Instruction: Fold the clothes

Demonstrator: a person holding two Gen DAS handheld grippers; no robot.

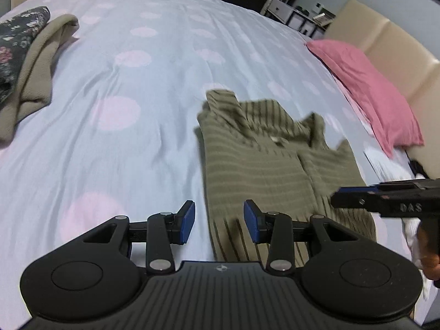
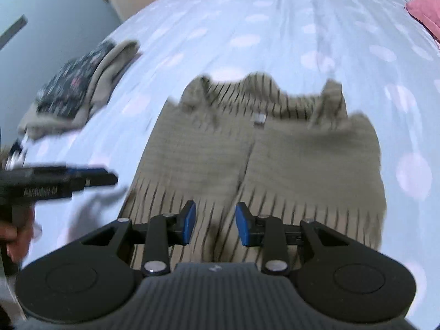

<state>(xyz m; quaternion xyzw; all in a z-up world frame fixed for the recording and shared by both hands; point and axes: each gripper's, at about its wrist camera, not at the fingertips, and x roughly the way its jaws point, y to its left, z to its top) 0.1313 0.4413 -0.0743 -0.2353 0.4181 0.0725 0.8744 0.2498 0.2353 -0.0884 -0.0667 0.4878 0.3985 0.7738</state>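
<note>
An olive-green ribbed sweater (image 1: 255, 159) (image 2: 275, 159) lies flat on the bed, collar end away from me and its striped hem nearest. My left gripper (image 1: 219, 216) hovers over the hem's left edge, open, with nothing between its blue pads. My right gripper (image 2: 216, 221) hangs over the middle of the hem, also open and empty. Each shows in the other's view: the right gripper (image 1: 339, 196) comes in from the right over the hem's right corner, and the left gripper (image 2: 110, 177) from the left beside the sweater. Both pictures are motion-blurred.
The bedcover (image 1: 137, 68) is pale blue with pink dots. A dark floral garment (image 1: 16, 44) and a beige fleece (image 1: 41, 63) are piled at the far left. A pink pillow (image 1: 365, 88) lies against a beige headboard (image 1: 398, 55) at the right, with white cloth (image 1: 385, 162) below it.
</note>
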